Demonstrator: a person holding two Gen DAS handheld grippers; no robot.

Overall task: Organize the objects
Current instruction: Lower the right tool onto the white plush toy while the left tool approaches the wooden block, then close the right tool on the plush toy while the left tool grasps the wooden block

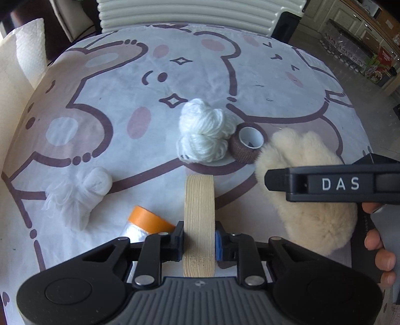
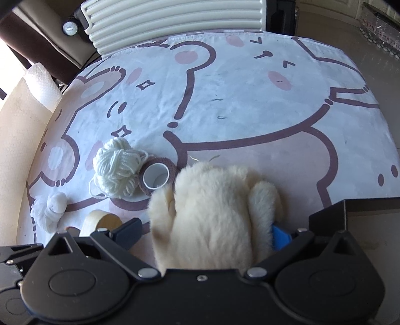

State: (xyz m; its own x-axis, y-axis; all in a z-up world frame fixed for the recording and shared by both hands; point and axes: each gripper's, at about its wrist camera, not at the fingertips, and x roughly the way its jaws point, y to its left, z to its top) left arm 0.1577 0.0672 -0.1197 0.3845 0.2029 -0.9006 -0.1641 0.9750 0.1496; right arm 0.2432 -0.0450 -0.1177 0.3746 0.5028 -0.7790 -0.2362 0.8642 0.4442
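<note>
My left gripper (image 1: pixel 198 241) is shut on a wooden ring (image 1: pixel 199 215), held upright above the table; the ring also shows in the right wrist view (image 2: pixel 100 220). My right gripper (image 2: pixel 207 232) is closed around a cream fluffy mitt (image 2: pixel 212 220), also seen in the left wrist view (image 1: pixel 312 190). A white yarn ball (image 1: pixel 205 135) (image 2: pixel 117 170) lies mid-table, touching a brown bandage roll (image 1: pixel 247 142) (image 2: pixel 156 178). A white gauze bundle (image 1: pixel 80 192) (image 2: pixel 50 210) lies at the left. An orange-capped white roll (image 1: pixel 147 222) lies beside my left fingers.
The table is covered by a bear-print cloth (image 1: pixel 200 75) (image 2: pixel 237 100). A paper towel roll (image 1: pixel 30 50) (image 2: pixel 42 87) stands at the far left. A ribbed white chair back (image 1: pixel 190 15) (image 2: pixel 175 22) is behind the table's far edge.
</note>
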